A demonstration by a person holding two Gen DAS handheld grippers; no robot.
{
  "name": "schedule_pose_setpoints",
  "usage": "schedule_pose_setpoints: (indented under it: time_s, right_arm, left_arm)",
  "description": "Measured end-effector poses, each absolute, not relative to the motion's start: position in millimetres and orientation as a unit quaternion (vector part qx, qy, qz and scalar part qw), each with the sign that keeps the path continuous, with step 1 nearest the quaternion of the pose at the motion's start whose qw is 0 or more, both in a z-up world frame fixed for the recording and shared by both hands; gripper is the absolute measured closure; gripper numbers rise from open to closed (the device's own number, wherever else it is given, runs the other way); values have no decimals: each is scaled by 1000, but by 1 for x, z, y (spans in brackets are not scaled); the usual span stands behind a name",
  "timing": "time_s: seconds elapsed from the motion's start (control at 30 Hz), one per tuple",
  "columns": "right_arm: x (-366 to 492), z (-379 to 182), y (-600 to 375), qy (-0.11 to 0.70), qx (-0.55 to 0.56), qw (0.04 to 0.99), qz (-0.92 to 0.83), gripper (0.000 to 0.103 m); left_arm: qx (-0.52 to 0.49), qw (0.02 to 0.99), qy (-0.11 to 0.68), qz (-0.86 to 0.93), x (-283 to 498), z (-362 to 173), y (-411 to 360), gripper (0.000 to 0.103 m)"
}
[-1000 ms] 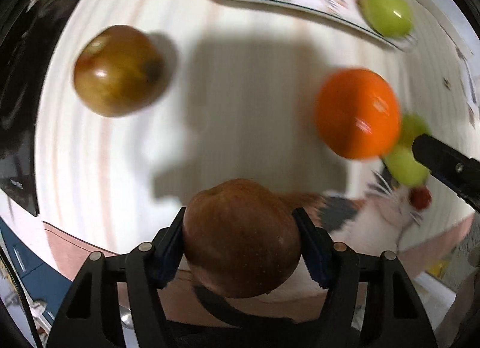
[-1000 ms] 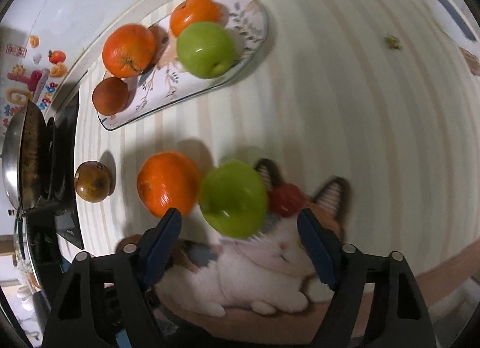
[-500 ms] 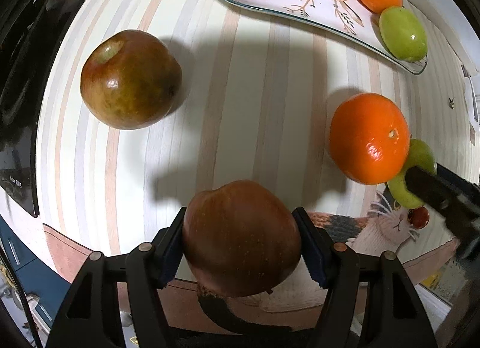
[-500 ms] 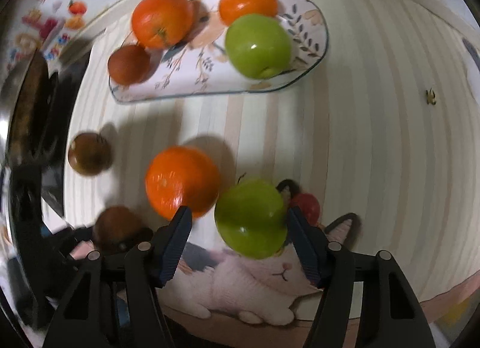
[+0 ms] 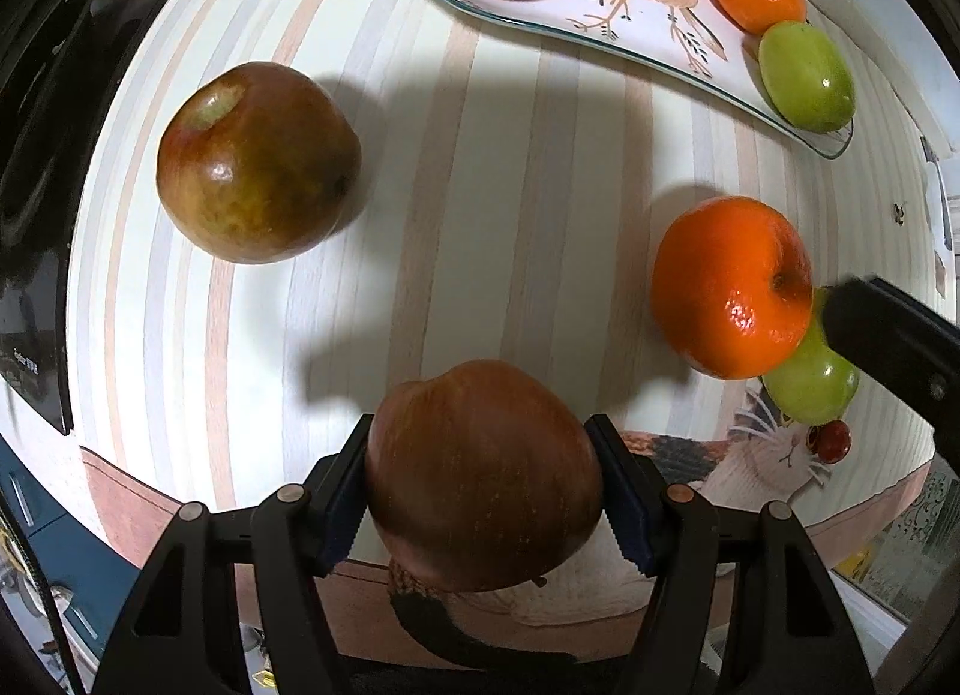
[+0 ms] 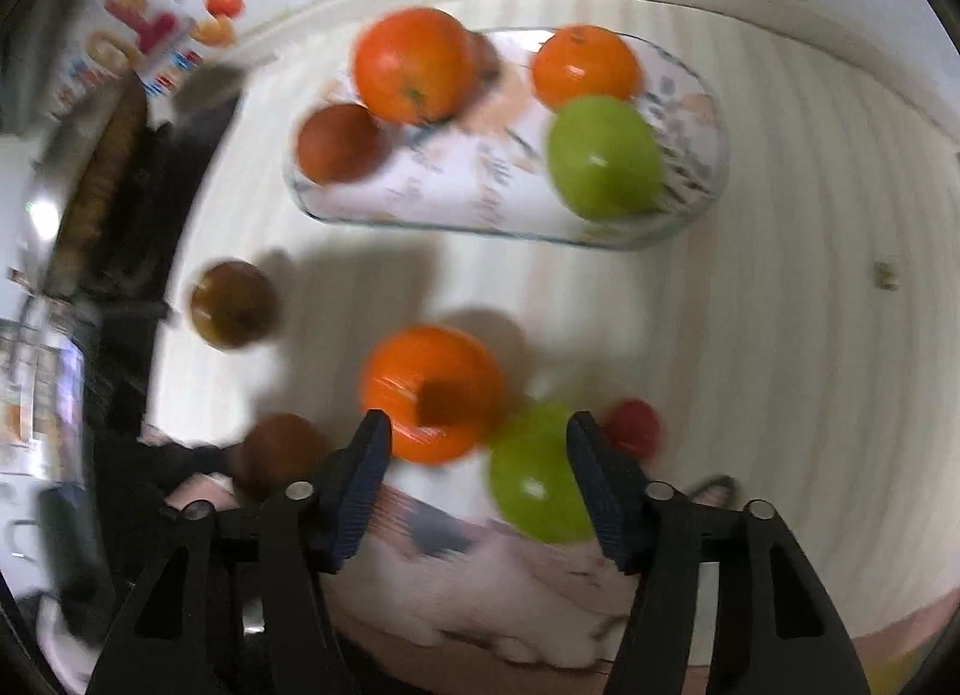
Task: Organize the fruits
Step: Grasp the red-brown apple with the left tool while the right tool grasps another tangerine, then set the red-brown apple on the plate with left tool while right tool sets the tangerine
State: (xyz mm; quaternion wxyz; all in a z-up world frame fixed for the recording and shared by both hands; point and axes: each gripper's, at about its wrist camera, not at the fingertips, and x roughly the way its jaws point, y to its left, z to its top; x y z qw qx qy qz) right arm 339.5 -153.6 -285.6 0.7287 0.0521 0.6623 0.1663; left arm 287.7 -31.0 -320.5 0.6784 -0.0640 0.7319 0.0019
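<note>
ok so closest in, the left gripper point(image 5: 483, 494) is pinching a dark red apple point(image 5: 480, 473), both blue pads pressed flat on its sides, held up over a placemat with a cartoon cat point(image 5: 774, 455) printed on it

the right gripper point(image 6: 480, 473) has its jaws closing, with a green apple point(image 6: 534, 479) sitting between them, hard against the right-hand pad; the left pad is clear of it, so no real grip as far as I can see. That view is pretty motion-blurred, so take it with a grain of salt

just past that, an orange point(image 5: 729, 287) sits on the striped tablecloth point(image 5: 480, 215) touching the green apple, and there's a little red fruit point(image 6: 630, 425) right beside the apple on its other side. Off to the left, well apart, a brownish-green apple point(image 5: 258, 161) sits alone on the cloth

farthest back is the glass platter point(image 5: 630, 29) with a leafy pattern, holding two oranges, a smaller orange and another green apple

as for writing: there's a colourful sticker sheet or poster point(image 6: 150, 35) on the wall at top left with fruit pics and what look like letters, but it's way too blurry to read. A dark appliance point(image 5: 30, 275) at the left edge has a tiny white label, also unreadable
</note>
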Motion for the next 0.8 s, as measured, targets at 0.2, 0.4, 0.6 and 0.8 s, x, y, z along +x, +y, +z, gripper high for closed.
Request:
schedule_pose_setpoints:
  time_s: [0.2,0.4,0.6,0.8]
  right_arm:
    - [348,-312,-115,685,-27,708,172,37]
    - [347,-311,-112,684,-33,707,177,38]
    - [354,-302,-141,682,37,711,164,39]
    - [387,-249,-193,642,135,738,155,39]
  left_arm:
    - [-65,678,732,3,289,-322,-26,37]
    - [-69,682,728,6,289,-323,-21,37]
    - [-82,700,710,-4,297,-294,-17,37]
    - [-99,731,674,-32,327,-243,-22,37]
